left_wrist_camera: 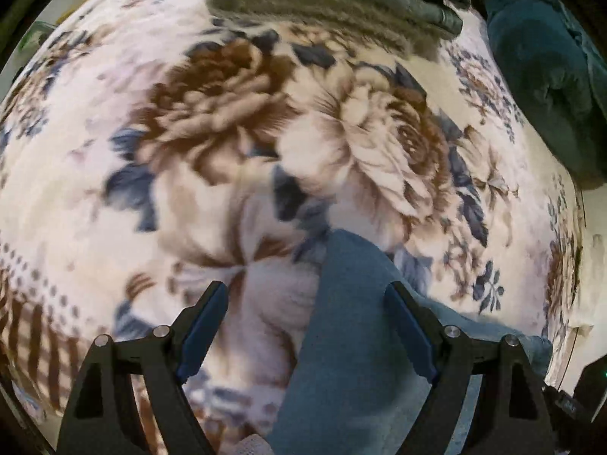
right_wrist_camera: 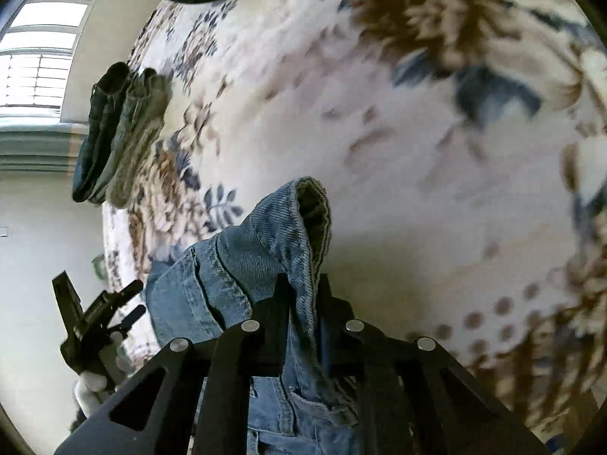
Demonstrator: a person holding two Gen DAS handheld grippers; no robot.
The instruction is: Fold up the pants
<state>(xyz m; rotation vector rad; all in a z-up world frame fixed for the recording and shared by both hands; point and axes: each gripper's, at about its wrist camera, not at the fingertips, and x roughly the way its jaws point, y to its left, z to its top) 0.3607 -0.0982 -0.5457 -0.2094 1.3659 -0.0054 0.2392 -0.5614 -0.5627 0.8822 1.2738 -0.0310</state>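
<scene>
The pants are light blue denim jeans. My right gripper is shut on a bunched fold of the jeans and holds it above the floral blanket. In the left wrist view the jeans rise as a blue fold between my left gripper's fingers, which stand wide open, not pinching the cloth. The left gripper also shows in the right wrist view at the lower left, held by a white-gloved hand.
Folded dark and olive garments lie stacked at the bed's far edge; they also show in the left wrist view. A dark teal cloth lies at the right. A window and wall are beyond the bed.
</scene>
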